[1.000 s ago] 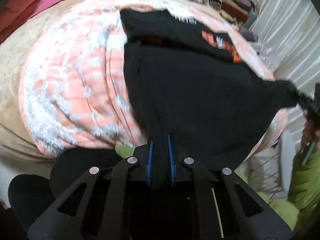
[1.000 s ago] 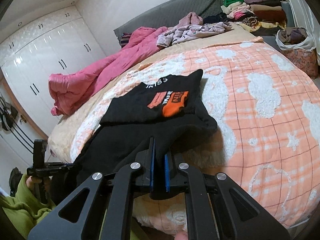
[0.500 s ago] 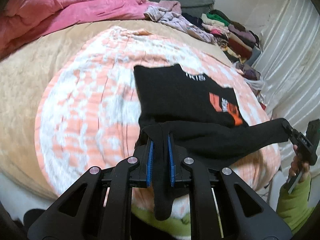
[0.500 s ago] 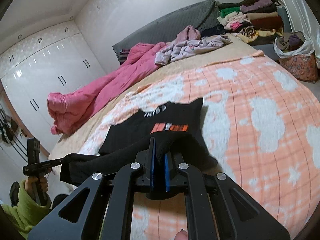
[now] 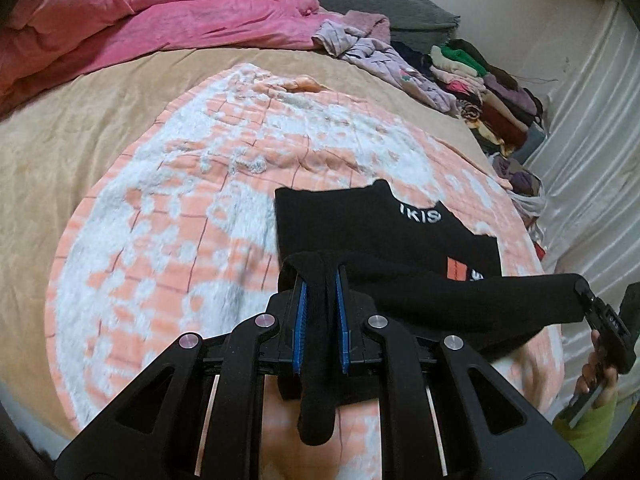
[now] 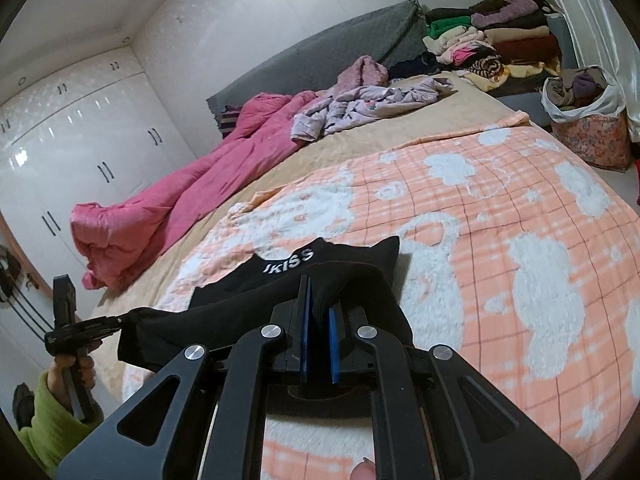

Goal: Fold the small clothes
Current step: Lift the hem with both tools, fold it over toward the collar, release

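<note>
Your left tool (image 5: pixel 320 300) is clenched on a bunched edge of the black knit garment with white lettering and an orange patch (image 5: pixel 360 220), with a tongue of the fabric hanging down between the 2 blue pads. Your right tool (image 6: pixel 318 312) is clamped on the opposite end of that same edge, so the black cloth stretches as a lifted band between the 2 tools. In the left wrist view the right tool (image 5: pixel 588 296) shows at the far right, gripped by your hand (image 5: pixel 600 376) in a lime-green sleeve (image 5: pixel 588 436).

The rest of the garment lies flat on the peach-and-white plaid fleece blanket (image 5: pixel 180 220) spread over the bed, lettering towards the far side; the lifted band overlaps its near part and hides most of the orange patch. Whether the band touches the flat layer below is hard to tell.

Farther back lie a rumpled pink quilt (image 6: pixel 180 200) and a stack of folded clothes (image 6: pixel 492 44).
</note>
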Tool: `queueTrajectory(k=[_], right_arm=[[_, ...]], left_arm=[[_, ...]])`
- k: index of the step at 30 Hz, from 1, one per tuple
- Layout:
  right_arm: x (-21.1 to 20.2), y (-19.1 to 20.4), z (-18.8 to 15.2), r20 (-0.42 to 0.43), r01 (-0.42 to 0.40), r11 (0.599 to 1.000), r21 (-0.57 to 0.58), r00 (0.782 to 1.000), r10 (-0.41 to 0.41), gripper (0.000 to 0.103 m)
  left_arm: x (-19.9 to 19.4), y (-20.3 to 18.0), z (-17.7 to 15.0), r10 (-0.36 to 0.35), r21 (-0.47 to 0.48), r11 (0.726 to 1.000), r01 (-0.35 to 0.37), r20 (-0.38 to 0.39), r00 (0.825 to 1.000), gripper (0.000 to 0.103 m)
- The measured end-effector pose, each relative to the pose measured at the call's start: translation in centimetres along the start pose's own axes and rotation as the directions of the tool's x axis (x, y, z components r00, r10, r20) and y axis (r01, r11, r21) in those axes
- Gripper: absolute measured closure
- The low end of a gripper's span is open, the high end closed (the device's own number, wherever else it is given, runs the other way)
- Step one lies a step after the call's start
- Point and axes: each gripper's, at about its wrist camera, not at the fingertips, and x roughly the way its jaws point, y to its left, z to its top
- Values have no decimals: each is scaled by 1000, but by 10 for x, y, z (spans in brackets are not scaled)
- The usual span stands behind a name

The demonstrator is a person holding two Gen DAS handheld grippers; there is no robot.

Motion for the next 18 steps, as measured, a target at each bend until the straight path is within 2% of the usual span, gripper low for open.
queueTrajectory(k=[7, 16, 17, 18], right_arm=[[33, -11, 10, -40, 45, 999, 6, 998, -45, 96], [77, -27, 8, -115, 129, 992, 20, 985, -125, 94], [78, -28, 7, -118, 137, 990, 22, 984, -134, 88], [79, -30, 6, -120, 141, 990, 29, 983, -137, 76]], left_arm=[[27, 2, 16, 24, -20, 1000, -24, -13, 1000, 97], [56, 12, 20, 42, -51, 998, -44, -39, 998, 93], [55, 13, 20, 59, -45, 997, -60, -29, 998, 89], [51, 12, 20, 81, -27, 996, -81, -7, 997, 81]])
